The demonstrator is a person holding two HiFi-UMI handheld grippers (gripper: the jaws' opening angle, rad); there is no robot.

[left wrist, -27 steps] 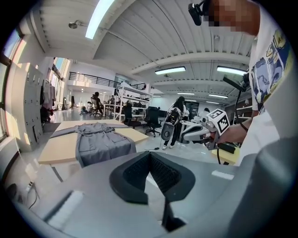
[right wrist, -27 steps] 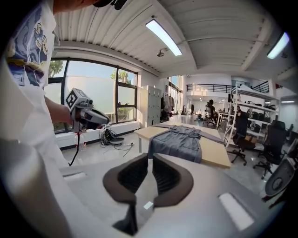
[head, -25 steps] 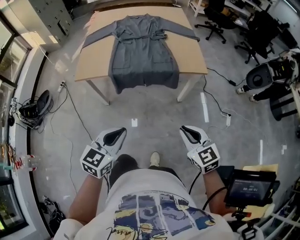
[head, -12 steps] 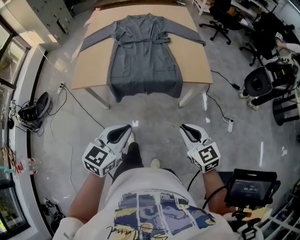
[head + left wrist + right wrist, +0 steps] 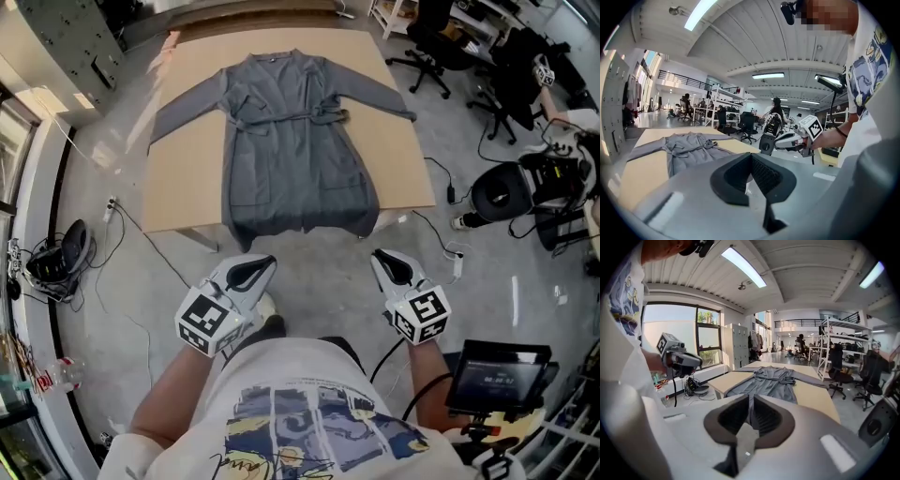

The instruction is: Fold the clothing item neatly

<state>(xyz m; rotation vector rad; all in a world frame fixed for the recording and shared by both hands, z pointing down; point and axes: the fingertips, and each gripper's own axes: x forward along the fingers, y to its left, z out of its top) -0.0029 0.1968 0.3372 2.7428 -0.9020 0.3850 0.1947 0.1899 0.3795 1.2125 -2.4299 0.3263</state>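
- Concrete floor (image 5: 319,277) surrounds a wooden table (image 5: 183,178); the grey robe (image 5: 295,159) lies flat on it, sleeves spread, hem draping over the near edge. The left gripper (image 5: 262,266) and right gripper (image 5: 382,258) hover short of the table.
- Left gripper view: jaws pressed together, empty.
- Right gripper view: jaws nearly touching, nothing between them.

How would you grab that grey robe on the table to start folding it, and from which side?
Probably by the hem, at its two bottom corners, coming from the near side of the table. The robe lies flat with sleeves spread, but its hem hangs over the near edge, so jaws could close on loose cloth there rather than scrape the tabletop.
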